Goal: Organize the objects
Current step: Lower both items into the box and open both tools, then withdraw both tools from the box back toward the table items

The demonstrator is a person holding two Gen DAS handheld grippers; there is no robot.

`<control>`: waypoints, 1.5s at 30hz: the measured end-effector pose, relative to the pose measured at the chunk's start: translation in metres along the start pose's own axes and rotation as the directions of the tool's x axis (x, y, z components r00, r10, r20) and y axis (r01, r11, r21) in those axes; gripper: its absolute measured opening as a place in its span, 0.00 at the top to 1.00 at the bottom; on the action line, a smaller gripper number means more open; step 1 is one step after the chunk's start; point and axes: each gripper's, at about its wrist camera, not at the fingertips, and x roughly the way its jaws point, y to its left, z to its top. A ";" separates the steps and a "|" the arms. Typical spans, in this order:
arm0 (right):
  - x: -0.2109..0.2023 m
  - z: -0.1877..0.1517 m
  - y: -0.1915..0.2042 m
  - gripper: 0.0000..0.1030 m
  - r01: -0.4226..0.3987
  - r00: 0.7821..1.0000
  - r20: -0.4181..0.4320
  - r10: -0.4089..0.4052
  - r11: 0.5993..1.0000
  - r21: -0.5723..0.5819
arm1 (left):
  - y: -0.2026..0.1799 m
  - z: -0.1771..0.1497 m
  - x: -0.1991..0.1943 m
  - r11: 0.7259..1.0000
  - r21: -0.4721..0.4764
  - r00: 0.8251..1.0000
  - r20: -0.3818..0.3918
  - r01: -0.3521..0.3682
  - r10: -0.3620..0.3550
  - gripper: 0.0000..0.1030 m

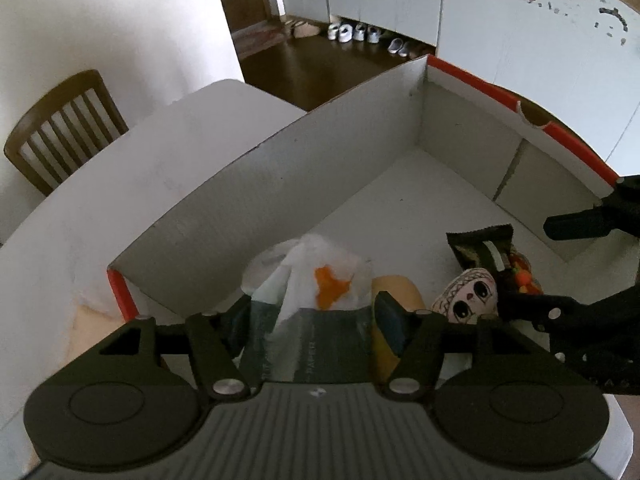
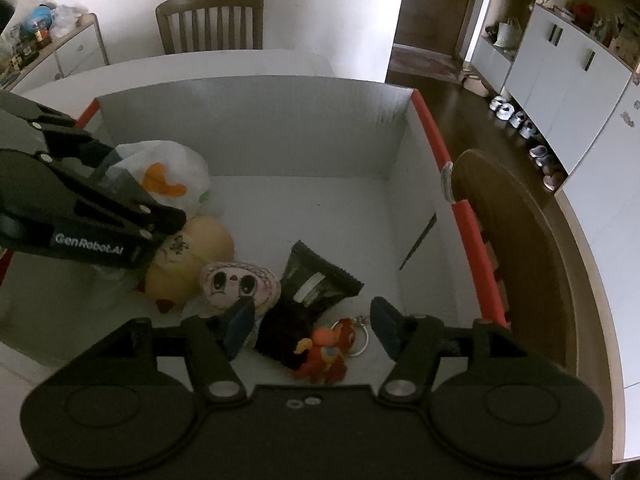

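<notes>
A white box with a red rim stands on the table and holds the objects. My left gripper is open over its near left corner. A grey-green tissue pack sits between its pads, with a thin gap at the right pad. Just beyond the pack lies a white plastic bag with an orange mark. My right gripper is open and low over an orange pony keychain and a dark snack packet. A doll-face plush and a yellow plush lie between the two grippers.
The box's far half has bare floor. Its walls rise on all sides. A wooden chair stands behind the white table, and another chair back is close to the box's right wall. Shoes line the cabinets.
</notes>
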 end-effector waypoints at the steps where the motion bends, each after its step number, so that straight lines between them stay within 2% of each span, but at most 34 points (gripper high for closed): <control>1: -0.002 0.000 0.000 0.38 -0.002 1.000 0.003 0.002 1.000 0.003 | 0.001 -0.001 -0.002 1.000 -0.004 1.000 0.004 0.007 -0.007 0.37; 12: -0.043 0.002 0.001 0.35 -0.037 0.996 0.083 0.033 0.999 0.039 | 0.008 -0.016 -0.038 0.996 -0.048 0.994 0.081 0.071 -0.067 0.37; 23: -0.085 -0.004 0.019 0.32 -0.057 0.987 0.154 0.043 0.995 0.088 | 0.019 -0.034 -0.088 0.987 -0.058 0.975 0.174 0.152 -0.140 0.37; 33: -0.112 -0.005 0.060 0.29 -0.059 0.978 0.207 0.038 0.993 0.098 | 0.040 -0.065 -0.126 0.977 -0.066 0.957 0.225 0.203 -0.184 0.36; 36: -0.118 -0.006 0.076 0.28 -0.056 0.975 0.219 0.035 0.994 0.094 | 0.049 -0.077 -0.137 0.975 -0.066 0.952 0.238 0.212 -0.191 0.30; 45: -0.127 -0.007 0.120 0.22 -0.060 0.971 0.236 0.039 0.995 0.082 | 0.084 -0.111 -0.159 0.968 -0.110 0.944 0.267 0.228 -0.192 0.28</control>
